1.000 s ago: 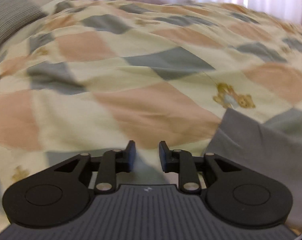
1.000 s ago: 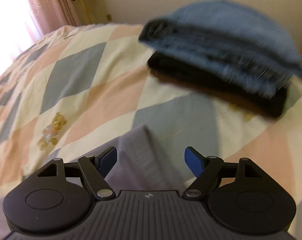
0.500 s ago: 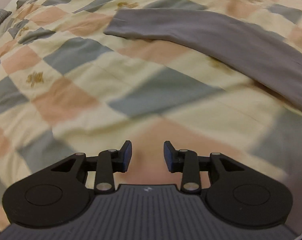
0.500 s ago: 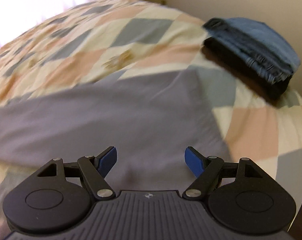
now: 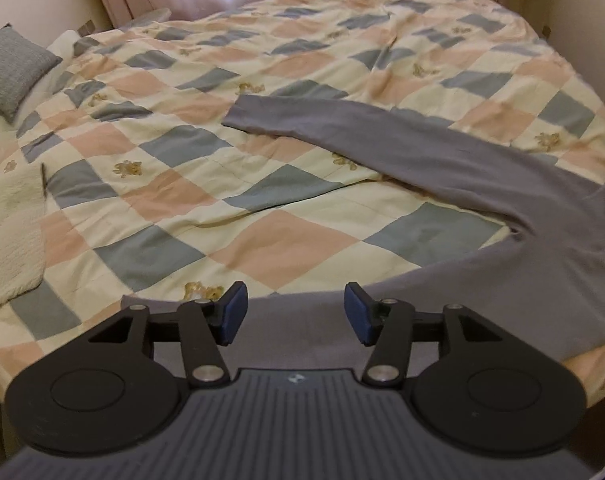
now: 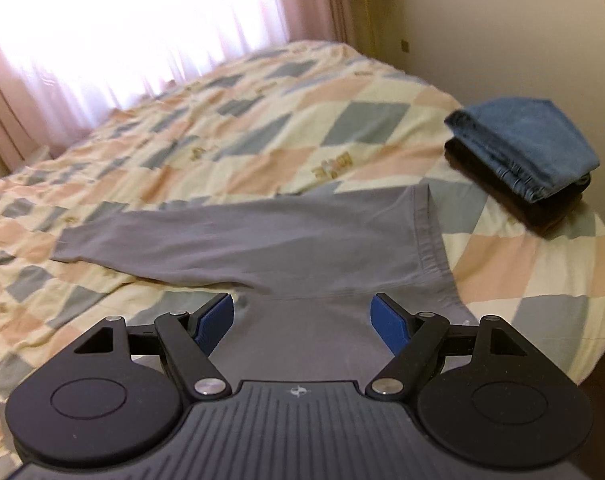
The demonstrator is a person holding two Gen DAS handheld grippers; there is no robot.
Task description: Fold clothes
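A grey long-sleeved garment [image 5: 482, 184] lies spread flat on the checkered quilt [image 5: 262, 184], one sleeve stretched out to the far left. In the right wrist view the garment [image 6: 302, 240] lies just ahead, sleeve to the left. My left gripper [image 5: 294, 314] is open and empty above the garment's near edge. My right gripper [image 6: 302, 322] is open and empty above the garment's body.
A stack of folded jeans [image 6: 526, 152] on a dark folded garment sits at the bed's right edge near the wall. A grey pillow [image 5: 10, 68] and a cream blanket [image 5: 6, 236] lie at the left. Curtains hang behind the bed.
Both grippers have drawn back and up, so the whole garment now shows. The left gripper has opened wider. The right gripper stays open.
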